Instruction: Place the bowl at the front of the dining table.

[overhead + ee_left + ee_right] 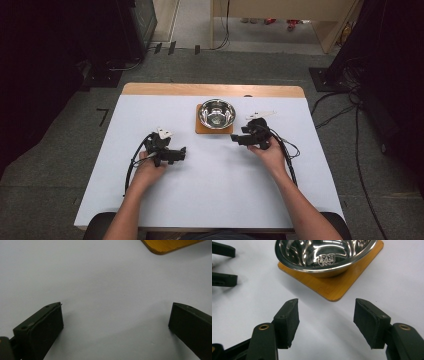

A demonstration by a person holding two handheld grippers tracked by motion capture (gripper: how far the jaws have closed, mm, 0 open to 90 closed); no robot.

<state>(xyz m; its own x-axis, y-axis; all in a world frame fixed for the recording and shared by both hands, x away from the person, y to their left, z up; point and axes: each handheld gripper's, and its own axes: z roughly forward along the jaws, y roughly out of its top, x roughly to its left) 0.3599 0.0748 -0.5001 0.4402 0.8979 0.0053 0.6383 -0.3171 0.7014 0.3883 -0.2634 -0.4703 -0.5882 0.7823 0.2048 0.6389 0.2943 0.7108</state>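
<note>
With both tools spread and empty, the right tool [326, 322] was best eased squarely toward the steel bowl [216, 113] resting on its wooden mat [337, 286] at the surface's [215, 175] far middle.

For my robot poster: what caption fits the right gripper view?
Open right gripper faces a shiny steel bowl on its wooden board.

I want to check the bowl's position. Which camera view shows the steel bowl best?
The right gripper view: the steel bowl is close and sharp, sitting on the wooden board. The high view shows the bowl small, from above. The left gripper view catches a corner of the board.
</note>
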